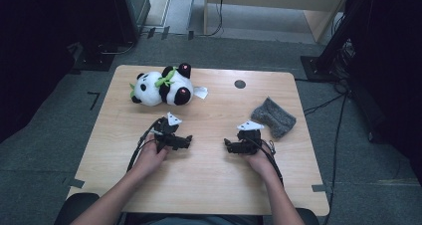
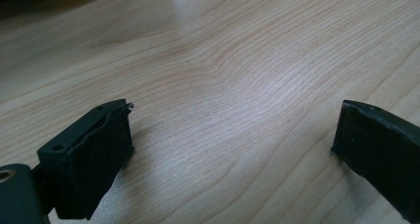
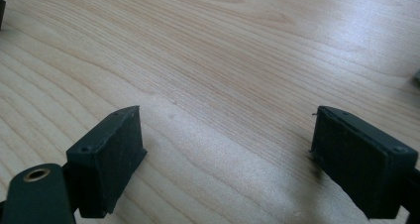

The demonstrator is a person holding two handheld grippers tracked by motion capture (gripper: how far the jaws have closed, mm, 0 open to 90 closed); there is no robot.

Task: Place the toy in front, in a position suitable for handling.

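Both tools, left point(image 1: 185, 141) and right point(image 1: 230, 145), rest wide open and empty mid-bench point(image 1: 209, 185); panda point(image 1: 161, 87) and grey cloth point(image 1: 273, 116) lie untouched near the far edge.

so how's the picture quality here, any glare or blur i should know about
High view: dim and soft, dark corners, but the panda and grey cloth read clearly. Left gripper view: pale glare on the table, near jaws blurred. Right gripper view: even light, crisp grain, soft shadows under the open jaws.

On a wooden table point(image 1: 209, 175), the left gripper point(image 1: 188, 142) and right gripper point(image 1: 227, 144) face each other, held low. A toy panda point(image 1: 161, 87) lies beyond; a grey cloth point(image 1: 273, 116) sits right.
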